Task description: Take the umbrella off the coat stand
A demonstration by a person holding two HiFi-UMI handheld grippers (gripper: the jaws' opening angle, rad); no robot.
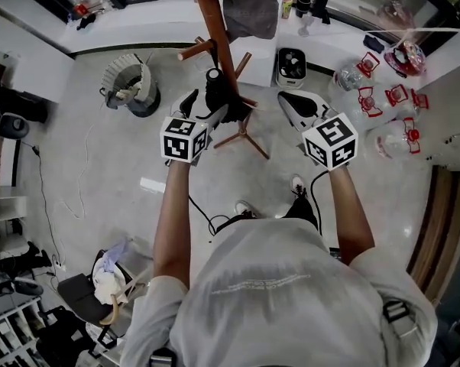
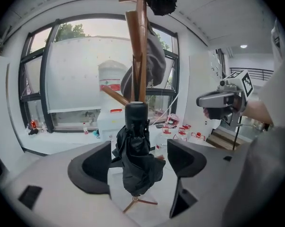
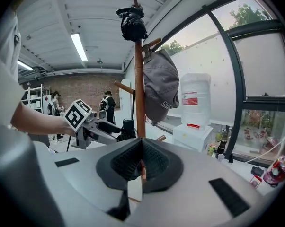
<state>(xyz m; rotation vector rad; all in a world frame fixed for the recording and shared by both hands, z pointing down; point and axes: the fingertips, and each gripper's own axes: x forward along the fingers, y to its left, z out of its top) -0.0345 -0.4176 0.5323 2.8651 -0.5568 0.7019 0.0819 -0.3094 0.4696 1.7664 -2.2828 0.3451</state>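
A folded black umbrella [image 2: 137, 160] hangs upright beside the brown coat stand [image 2: 138, 56], handle cap on top. My left gripper [image 2: 141, 157] is open, one jaw on each side of the umbrella's fabric, with a gap at each pad. In the head view the left gripper [image 1: 207, 105] reaches the umbrella [image 1: 217, 90] close to the stand's pole [image 1: 215, 21]. My right gripper [image 1: 291, 99] hovers to the right of the stand, holding nothing. In the right gripper view its jaws [image 3: 140, 157] meet, shut, with the pole [image 3: 140, 93] behind them.
A grey cap [image 3: 159, 86] hangs on an upper peg and a black bundle [image 3: 132, 25] sits on top of the stand. The stand's legs [image 1: 244, 134] spread on the floor. A water dispenser [image 1: 292, 67], several water bottles [image 1: 390, 98] and a bin [image 1: 131, 82] stand around.
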